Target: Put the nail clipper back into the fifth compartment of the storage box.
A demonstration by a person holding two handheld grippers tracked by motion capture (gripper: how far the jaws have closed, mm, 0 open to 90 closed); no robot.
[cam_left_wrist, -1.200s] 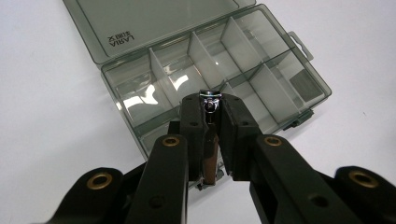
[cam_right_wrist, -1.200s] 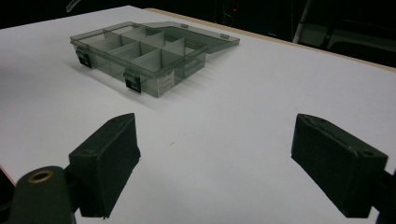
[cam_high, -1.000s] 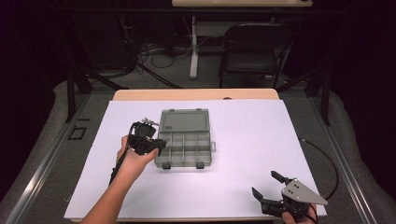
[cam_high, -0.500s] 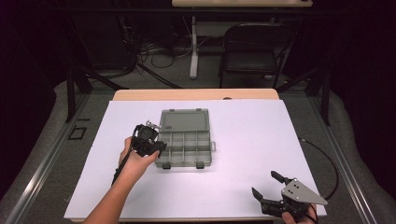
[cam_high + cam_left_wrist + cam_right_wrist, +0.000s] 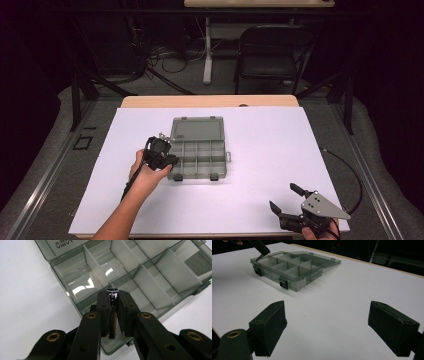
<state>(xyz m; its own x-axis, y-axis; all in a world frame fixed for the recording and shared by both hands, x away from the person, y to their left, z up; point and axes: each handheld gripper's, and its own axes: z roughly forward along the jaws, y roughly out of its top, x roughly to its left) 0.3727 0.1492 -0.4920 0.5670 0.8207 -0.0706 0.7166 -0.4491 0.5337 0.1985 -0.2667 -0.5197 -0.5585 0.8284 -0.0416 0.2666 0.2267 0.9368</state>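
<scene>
A clear grey compartment box point(image 5: 200, 150) lies open on the white table, its lid point(image 5: 196, 128) folded back on the far side. My left gripper point(image 5: 169, 161) hangs over the box's front left corner, shut on a small shiny metal part point(image 5: 112, 295) pinched between the pads; below it are the empty compartments point(image 5: 155, 277). My right gripper point(image 5: 283, 196) rests near the table's front right edge, its jaws wide apart with nothing between them. In the right gripper view the box point(image 5: 289, 267) lies ahead of that gripper point(image 5: 327, 306), and the left gripper's tip point(image 5: 261, 251) is at the box's far corner.
The white sheet point(image 5: 270, 145) covers the tabletop, bare to the right of the box. A cable point(image 5: 350, 172) trails off the right edge. A folding chair point(image 5: 272, 55) and stand legs are on the floor beyond the far edge.
My left gripper has sunk a little toward the box's front left corner, still holding the small part. The right gripper has not moved.
</scene>
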